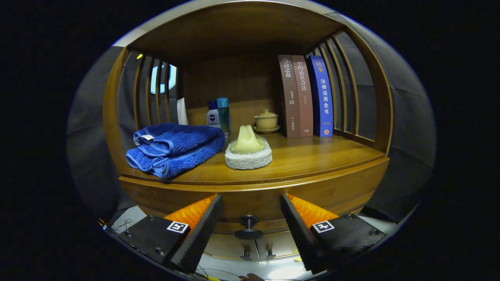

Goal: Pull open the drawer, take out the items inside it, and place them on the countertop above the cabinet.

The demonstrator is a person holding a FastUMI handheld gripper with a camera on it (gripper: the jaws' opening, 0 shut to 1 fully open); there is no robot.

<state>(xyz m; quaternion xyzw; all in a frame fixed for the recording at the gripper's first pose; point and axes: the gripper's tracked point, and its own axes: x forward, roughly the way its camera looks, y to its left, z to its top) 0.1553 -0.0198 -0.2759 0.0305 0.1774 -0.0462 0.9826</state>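
Ahead we see a wooden cabinet (250, 195) whose countertop (312, 160) carries a folded blue towel (174, 148), a pale scrub sponge with a handle (248, 150), 2 bottles (218, 115), a lidded cup on a saucer (266, 121) and 3 upright books (306, 95), with slatted sides and dark cloth walls beyond. Our gripper (248, 230) stands wide open, holding nothing, its fingers (199, 230) either side of the dark drawer knob (249, 226). The drawer (250, 203) looks closed, so its contents are hidden, and the cabinet's lower part is cut off.
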